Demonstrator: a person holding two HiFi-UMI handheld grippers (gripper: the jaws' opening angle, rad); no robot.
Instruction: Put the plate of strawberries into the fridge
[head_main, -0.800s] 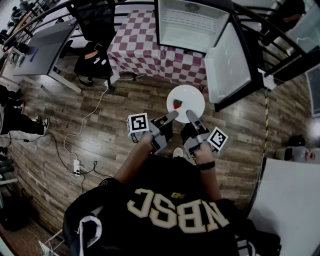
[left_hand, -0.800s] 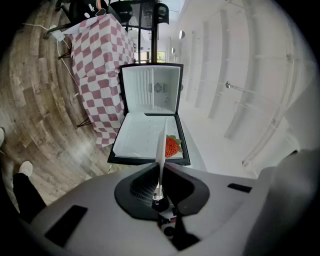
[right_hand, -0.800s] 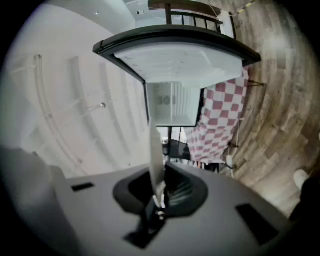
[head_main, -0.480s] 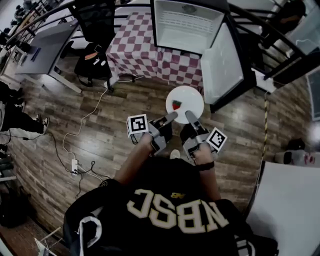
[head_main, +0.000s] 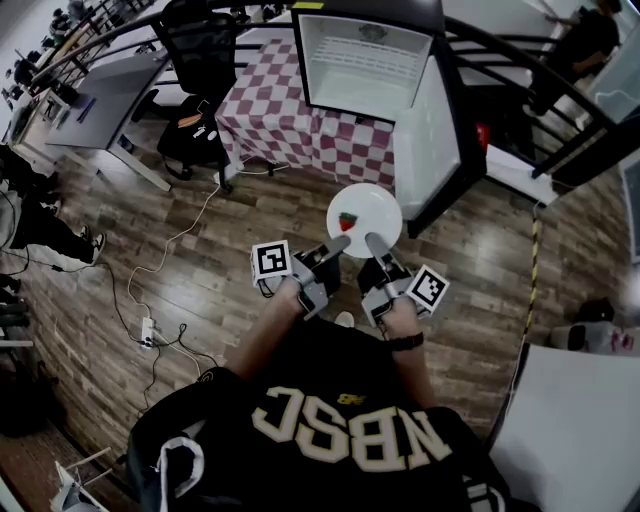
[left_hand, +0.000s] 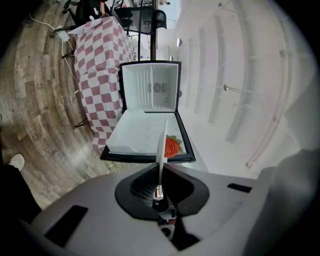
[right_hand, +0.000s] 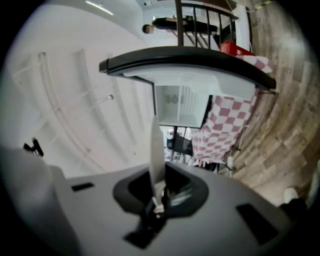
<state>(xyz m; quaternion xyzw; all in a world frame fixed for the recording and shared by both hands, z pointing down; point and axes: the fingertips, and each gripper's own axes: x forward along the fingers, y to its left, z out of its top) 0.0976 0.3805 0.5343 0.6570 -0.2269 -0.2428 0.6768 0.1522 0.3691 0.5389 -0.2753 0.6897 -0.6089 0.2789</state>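
A white plate (head_main: 368, 207) with one red strawberry (head_main: 347, 221) on it hangs level above the wooden floor, in front of the open fridge (head_main: 365, 60). My left gripper (head_main: 340, 243) is shut on the plate's near left rim, and my right gripper (head_main: 372, 241) is shut on its near right rim. In the left gripper view the plate (left_hand: 161, 142) stands edge-on between the jaws of the left gripper (left_hand: 159, 187), with the strawberry (left_hand: 172, 146) just beside it. The right gripper (right_hand: 157, 197) pinches the plate's edge (right_hand: 156, 147) the same way.
The fridge stands on a table with a red-and-white checked cloth (head_main: 285, 115), and its door (head_main: 425, 140) swings open to the right. A black office chair (head_main: 195, 70) and a grey desk (head_main: 95, 95) stand at the left. Cables and a power strip (head_main: 150, 330) lie on the floor.
The plate and both grippers have moved forward toward the fridge, which now sits closer in the head view. Both grips on the plate are unchanged.
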